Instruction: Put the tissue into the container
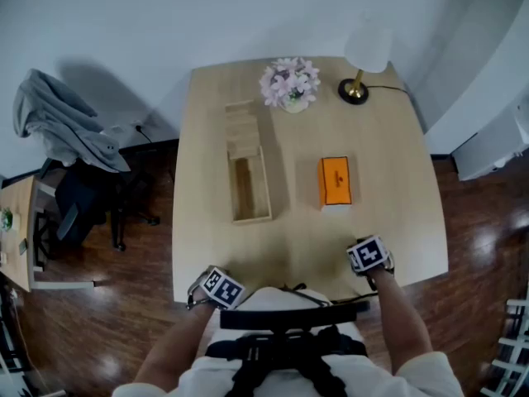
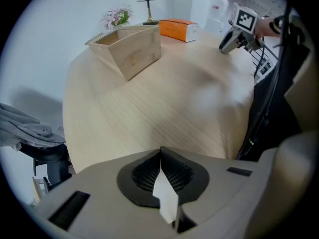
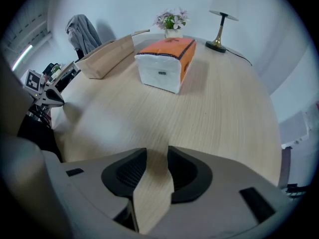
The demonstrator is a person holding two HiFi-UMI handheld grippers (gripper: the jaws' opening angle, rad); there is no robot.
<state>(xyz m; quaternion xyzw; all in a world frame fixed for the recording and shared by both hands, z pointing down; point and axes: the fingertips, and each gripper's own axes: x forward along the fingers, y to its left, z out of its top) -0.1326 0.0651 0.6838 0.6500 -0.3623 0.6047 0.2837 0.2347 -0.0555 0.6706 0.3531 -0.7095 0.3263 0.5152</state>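
Observation:
An orange and white tissue pack (image 1: 335,181) lies on the light wooden table (image 1: 397,197), right of centre. Left of it stands the long open wooden container (image 1: 248,180), empty at its near end. Both show in the left gripper view, the container (image 2: 129,51) nearer than the tissue pack (image 2: 178,29). In the right gripper view the tissue pack (image 3: 167,63) is straight ahead and the container (image 3: 107,56) is to its left. My left gripper (image 1: 219,288) hangs at the table's near edge, jaws shut and empty (image 2: 160,151). My right gripper (image 1: 369,255) hovers over the near right of the table, open with nothing between its pads (image 3: 157,153).
A vase of pink flowers (image 1: 289,83) and a white lamp (image 1: 364,56) with its cord stand at the table's far edge. A chair draped with grey cloth (image 1: 62,126) and a small side table (image 1: 16,222) are at the left. A white cabinet (image 1: 496,139) is at the right.

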